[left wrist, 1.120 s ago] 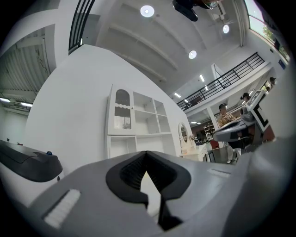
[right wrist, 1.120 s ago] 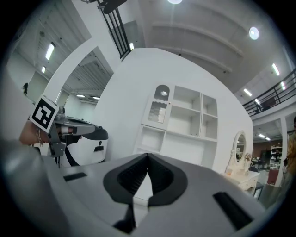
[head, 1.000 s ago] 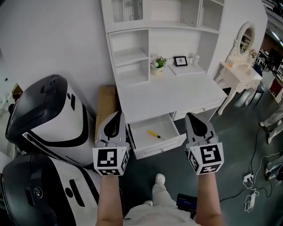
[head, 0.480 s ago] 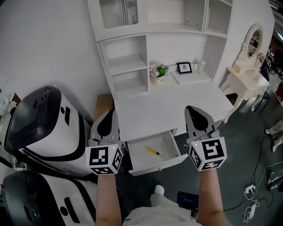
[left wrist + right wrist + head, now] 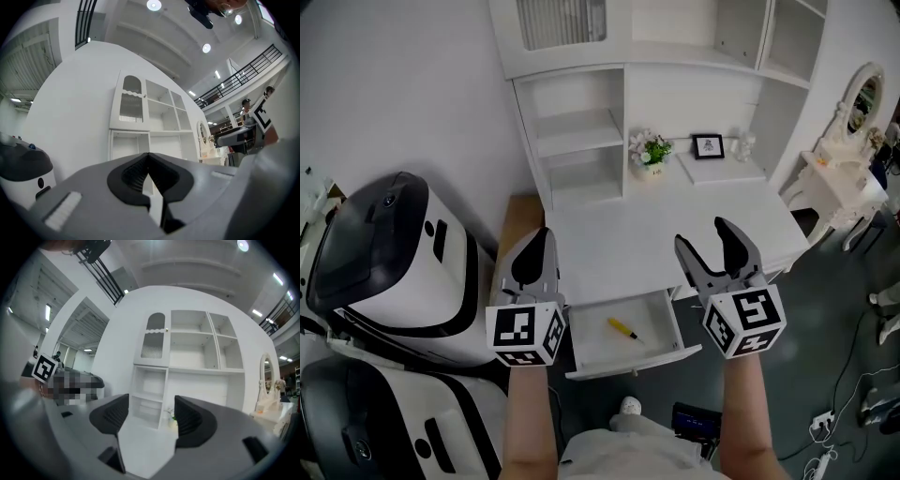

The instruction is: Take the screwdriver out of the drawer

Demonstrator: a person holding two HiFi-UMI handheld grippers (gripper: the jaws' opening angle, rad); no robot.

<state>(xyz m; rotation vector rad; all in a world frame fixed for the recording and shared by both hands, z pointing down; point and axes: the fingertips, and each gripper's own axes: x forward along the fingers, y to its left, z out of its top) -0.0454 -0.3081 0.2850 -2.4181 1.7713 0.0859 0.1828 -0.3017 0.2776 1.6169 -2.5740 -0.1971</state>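
Observation:
A yellow-handled screwdriver (image 5: 622, 328) lies in the open white drawer (image 5: 581, 357) under the desk top (image 5: 647, 239). My left gripper (image 5: 536, 243) is shut and empty, held over the desk's left front corner, left of the drawer. My right gripper (image 5: 705, 237) hovers over the desk's right front part, up and right of the drawer; its jaws are opening with nothing between them. Both gripper views look level at the white shelf unit (image 5: 187, 366) and do not show the drawer.
A small flower pot (image 5: 651, 150), a picture frame (image 5: 708, 145) and a white figurine (image 5: 747, 146) stand at the back of the desk. Large white-and-black machines (image 5: 389, 253) fill the left. A white dressing table (image 5: 848, 183) stands at the right. Cables (image 5: 839, 412) lie on the floor.
Both grippers have moved forward over the desk front, past the drawer. The right gripper's jaws, shut before, now stand apart. The left one stays shut.

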